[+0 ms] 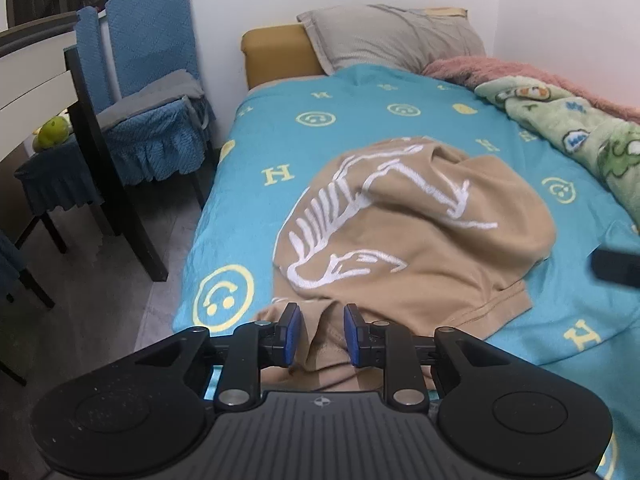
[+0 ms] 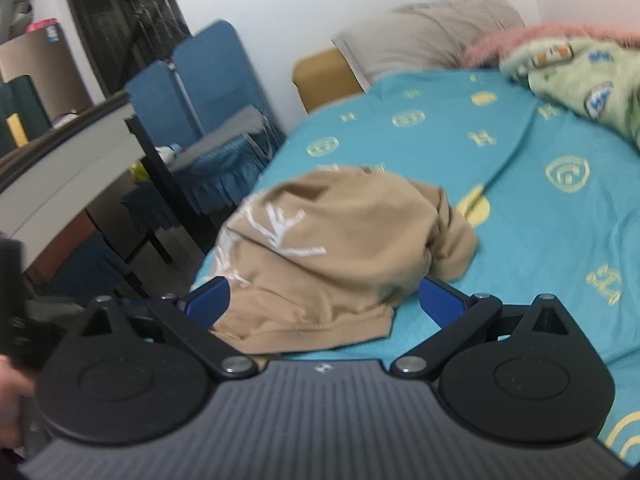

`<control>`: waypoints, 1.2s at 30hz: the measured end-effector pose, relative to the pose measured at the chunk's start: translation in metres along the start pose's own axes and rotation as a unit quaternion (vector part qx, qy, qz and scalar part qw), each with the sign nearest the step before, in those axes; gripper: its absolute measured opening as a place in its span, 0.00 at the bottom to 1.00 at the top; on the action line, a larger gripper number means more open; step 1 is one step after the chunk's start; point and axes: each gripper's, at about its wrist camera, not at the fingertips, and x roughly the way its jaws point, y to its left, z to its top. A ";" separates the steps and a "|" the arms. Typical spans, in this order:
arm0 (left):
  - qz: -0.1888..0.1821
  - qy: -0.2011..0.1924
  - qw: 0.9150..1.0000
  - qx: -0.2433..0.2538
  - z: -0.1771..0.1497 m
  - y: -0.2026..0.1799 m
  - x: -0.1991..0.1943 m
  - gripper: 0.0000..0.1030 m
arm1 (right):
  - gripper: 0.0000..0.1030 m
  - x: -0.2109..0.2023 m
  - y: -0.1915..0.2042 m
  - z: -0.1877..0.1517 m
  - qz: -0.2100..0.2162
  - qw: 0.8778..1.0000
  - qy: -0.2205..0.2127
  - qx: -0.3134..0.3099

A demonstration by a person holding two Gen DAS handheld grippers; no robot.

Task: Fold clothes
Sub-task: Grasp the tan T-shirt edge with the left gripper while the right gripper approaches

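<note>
A tan sweatshirt [image 1: 420,240] with a white skeleton print lies crumpled on the turquoise bedsheet [image 1: 320,120]. My left gripper [image 1: 323,334] is at the garment's near hem, and its blue pads [image 1: 294,332] pinch a bunched fold of the tan cloth. In the right wrist view the same sweatshirt [image 2: 340,248] lies in a heap. My right gripper [image 2: 322,286] stands wide open around its near hem, its fingers [image 2: 436,300] on either side without pressing. A dark blurred shape [image 1: 616,270] at the right edge of the left wrist view is probably the right gripper.
A grey pillow [image 1: 392,36] lies at the head of the bed. A green printed blanket [image 1: 568,128] and a pink fleece [image 1: 500,68] run along the right side. Blue-covered chairs [image 1: 148,80] and a table [image 1: 36,80] stand to the left on a grey floor [image 1: 100,300].
</note>
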 end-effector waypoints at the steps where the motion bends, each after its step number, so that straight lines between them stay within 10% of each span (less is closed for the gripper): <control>1: -0.002 0.002 1.000 -0.001 0.001 0.000 0.000 0.27 | 1.00 0.003 -0.004 -0.001 -0.001 1.000 0.009 0.011; 11: 0.034 0.045 0.998 0.003 -0.005 0.002 0.030 0.31 | 1.00 0.013 -0.016 -0.005 -0.003 0.999 0.024 0.042; 17: 0.038 -0.028 0.997 -0.060 -0.001 0.021 0.011 0.03 | 1.00 0.010 -0.004 -0.006 -0.004 1.000 0.006 -0.001; 28: -0.109 -0.240 0.963 -0.057 -0.008 -0.015 -0.145 0.02 | 1.00 -0.030 0.056 -0.019 0.038 0.987 -0.078 -0.135; 36: -0.143 -0.281 0.948 -0.037 -0.022 -0.037 -0.179 0.02 | 1.00 -0.049 0.058 -0.012 0.029 0.987 -0.131 -0.093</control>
